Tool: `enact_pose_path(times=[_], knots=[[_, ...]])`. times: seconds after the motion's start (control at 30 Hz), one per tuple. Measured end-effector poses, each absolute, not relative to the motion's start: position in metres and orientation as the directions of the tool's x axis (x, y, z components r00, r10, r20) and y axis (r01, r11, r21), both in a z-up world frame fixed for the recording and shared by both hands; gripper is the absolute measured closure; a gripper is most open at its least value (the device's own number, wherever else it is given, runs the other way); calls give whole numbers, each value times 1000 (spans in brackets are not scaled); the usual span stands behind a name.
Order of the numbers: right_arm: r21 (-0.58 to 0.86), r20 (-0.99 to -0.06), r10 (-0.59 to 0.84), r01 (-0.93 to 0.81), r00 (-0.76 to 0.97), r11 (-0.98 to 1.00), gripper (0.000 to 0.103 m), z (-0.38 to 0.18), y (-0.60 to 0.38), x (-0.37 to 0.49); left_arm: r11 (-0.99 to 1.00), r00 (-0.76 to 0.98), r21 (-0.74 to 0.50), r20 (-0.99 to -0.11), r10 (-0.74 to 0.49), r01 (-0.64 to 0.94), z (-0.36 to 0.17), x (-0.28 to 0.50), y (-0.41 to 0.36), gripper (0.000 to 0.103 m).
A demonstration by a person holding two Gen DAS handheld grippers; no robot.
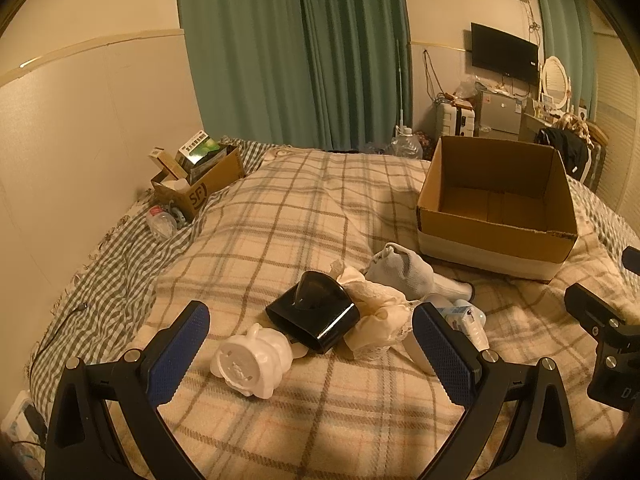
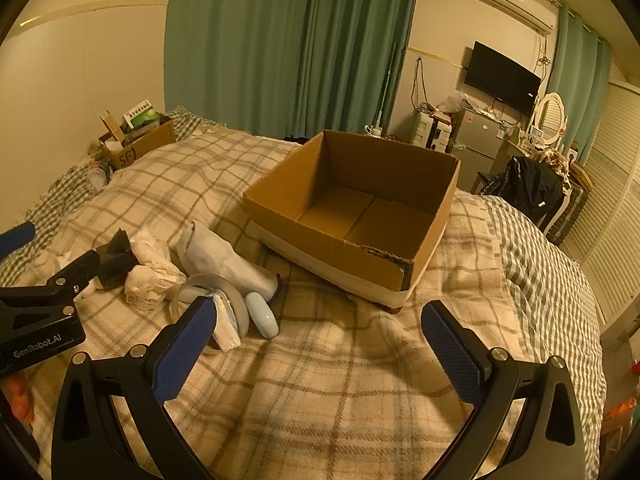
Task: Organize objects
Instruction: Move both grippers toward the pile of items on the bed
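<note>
An empty cardboard box (image 1: 496,232) (image 2: 332,248) stands on the plaid blanket. In front of it lies a pile: a white ceramic figurine (image 1: 252,360), a black cup-like holder (image 1: 314,314) (image 2: 116,260), cream lace cloth (image 1: 380,316) (image 2: 148,272), a grey-white sock (image 1: 404,270) (image 2: 224,260), a tape roll (image 2: 236,300) and a pale blue oval piece (image 2: 262,314). My left gripper (image 1: 310,350) is open, hovering just short of the figurine and holder. My right gripper (image 2: 316,344) is open and empty over bare blanket, right of the pile and short of the box.
A small SF carton (image 1: 200,184) (image 2: 136,144) full of packets stands at the bed's far left by the wall, with a plastic bottle (image 1: 160,222) beside it. Green curtains, a fridge and a wall TV lie beyond the bed.
</note>
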State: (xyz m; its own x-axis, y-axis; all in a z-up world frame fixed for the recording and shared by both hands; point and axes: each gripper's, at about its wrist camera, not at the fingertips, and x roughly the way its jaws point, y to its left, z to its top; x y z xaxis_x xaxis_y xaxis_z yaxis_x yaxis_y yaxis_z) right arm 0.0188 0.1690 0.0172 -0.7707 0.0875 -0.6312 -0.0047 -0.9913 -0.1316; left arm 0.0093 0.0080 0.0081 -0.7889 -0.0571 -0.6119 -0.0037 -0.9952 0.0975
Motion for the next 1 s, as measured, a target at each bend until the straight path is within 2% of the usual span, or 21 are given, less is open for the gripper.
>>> enact_pose_path(times=[0.2,0.43,0.6,0.9,1.0], knots=[[-116,-617,43,37,-786,-993,1,32,166,20,-998,-774,55,-632,-34,-1,21,15,-2,0],[-133,-628,-36,153,-777,-979,4,48,153,14,-997,-754,79,-655,-55,4,32,14,-23,0],[-131,-675,-70,212,-734,-968,6,36,148,-4,-984,-706,178,-695,-138,16,25,-1,-36,0],[-43,-828,-130,292,-546,-955,30,-34,134,-52,-986,-605,166,-787,-120,-20,-23,-26,-48,0],[-18,-854,-142,300,-501,-954,41,-49,132,-59,-984,-578,170,-808,-111,-50,-37,-28,-43,0]])
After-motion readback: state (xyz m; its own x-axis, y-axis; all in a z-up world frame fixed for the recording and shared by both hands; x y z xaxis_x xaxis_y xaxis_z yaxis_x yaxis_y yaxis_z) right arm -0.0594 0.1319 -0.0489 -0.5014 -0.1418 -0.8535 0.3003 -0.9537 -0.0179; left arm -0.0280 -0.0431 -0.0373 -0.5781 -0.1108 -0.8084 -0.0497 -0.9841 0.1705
